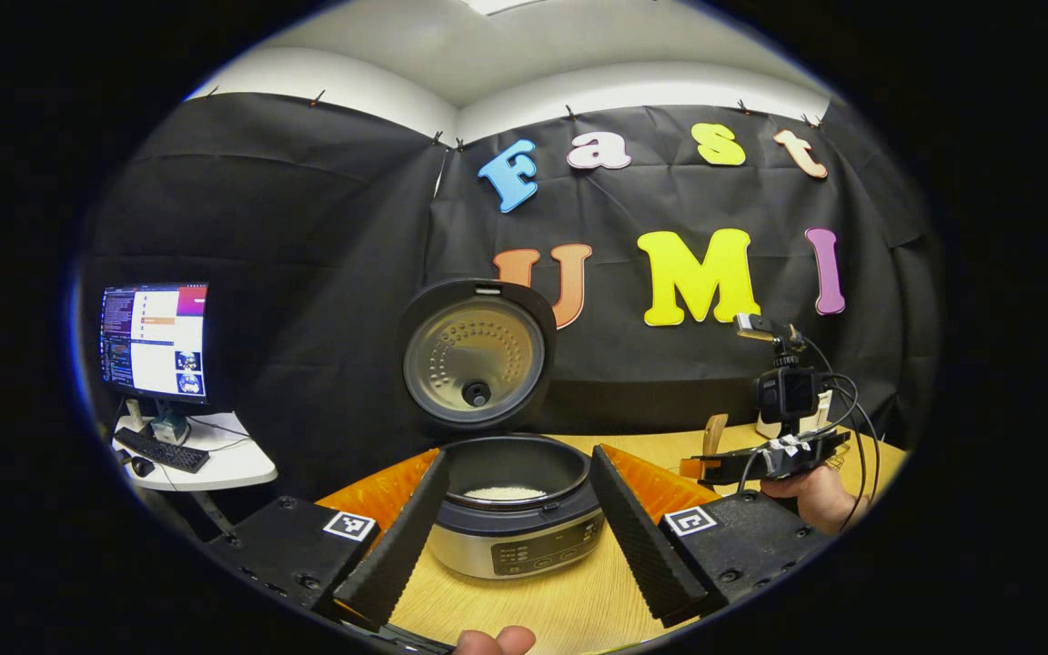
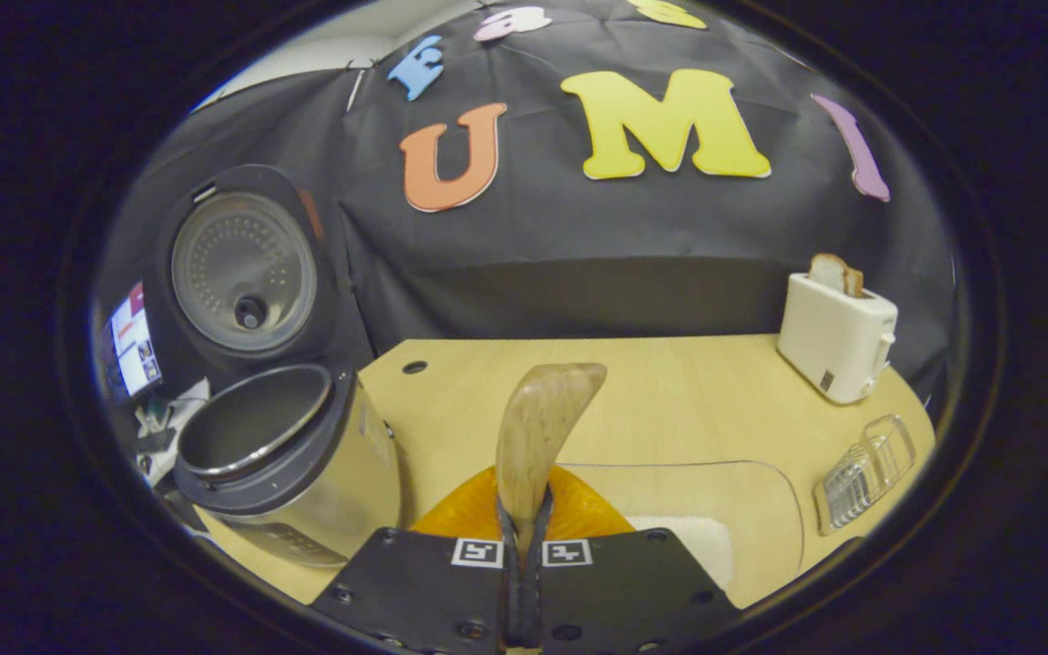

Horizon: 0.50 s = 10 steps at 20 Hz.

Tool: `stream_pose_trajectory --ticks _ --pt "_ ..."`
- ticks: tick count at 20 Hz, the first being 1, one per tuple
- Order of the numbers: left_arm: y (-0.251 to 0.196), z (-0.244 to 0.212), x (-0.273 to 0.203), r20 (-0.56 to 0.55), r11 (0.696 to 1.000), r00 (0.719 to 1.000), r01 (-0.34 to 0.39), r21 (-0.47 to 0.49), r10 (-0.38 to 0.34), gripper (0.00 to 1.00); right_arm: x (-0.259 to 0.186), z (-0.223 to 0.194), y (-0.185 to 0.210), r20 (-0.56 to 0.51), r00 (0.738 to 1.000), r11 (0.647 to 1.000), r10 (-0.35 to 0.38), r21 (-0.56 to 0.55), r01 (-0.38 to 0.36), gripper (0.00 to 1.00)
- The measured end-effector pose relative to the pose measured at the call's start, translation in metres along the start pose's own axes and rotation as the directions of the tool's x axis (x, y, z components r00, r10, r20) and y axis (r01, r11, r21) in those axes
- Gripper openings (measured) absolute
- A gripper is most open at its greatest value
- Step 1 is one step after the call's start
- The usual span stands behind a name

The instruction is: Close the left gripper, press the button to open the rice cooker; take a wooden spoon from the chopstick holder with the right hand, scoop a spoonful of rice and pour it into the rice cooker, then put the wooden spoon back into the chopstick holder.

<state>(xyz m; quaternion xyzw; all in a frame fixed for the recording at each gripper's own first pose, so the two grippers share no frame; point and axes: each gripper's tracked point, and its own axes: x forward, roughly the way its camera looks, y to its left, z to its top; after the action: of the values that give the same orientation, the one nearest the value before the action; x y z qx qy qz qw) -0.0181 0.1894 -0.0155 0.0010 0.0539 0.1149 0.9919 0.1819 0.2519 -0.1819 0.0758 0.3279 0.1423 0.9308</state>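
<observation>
1. A monitor [image 1: 156, 338] stands far left on a small side table, away from the work.
2. The rice cooker [image 1: 513, 509] sits on the desk [image 1: 569, 609] with its lid [image 1: 477, 364] upright and white rice in the pot; it lies straight ahead between the fingers of the left tongs [image 1: 513, 537], which are spread wide and hold nothing.
3. The right tongs [image 2: 524, 582] are clenched on the wooden spoon [image 2: 538, 437], whose long axis runs up and away from them, bowl uppermost.
4. From these tongs the cooker stands to the left, so the right hand is the one to act.
5. A toaster [image 2: 838, 337] stands far right; I cannot make out the chopstick holder.
</observation>
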Motion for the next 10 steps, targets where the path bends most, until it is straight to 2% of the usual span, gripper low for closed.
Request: stream_pose_trajectory --ticks 5,10 --pt "-0.001 -0.003 0.001 -0.012 1.000 1.000 -0.003 -0.009 0.003 0.99 -0.001 0.001 -0.003 -0.008 0.996 0.968 0.083 0.238 -0.079 0.01" --pt "-0.004 -0.007 0.002 -0.026 1.000 1.000 0.010 -0.009 -0.010 0.99 -0.008 0.003 -0.016 0.027 0.994 0.909 0.103 0.404 -0.105 0.00"
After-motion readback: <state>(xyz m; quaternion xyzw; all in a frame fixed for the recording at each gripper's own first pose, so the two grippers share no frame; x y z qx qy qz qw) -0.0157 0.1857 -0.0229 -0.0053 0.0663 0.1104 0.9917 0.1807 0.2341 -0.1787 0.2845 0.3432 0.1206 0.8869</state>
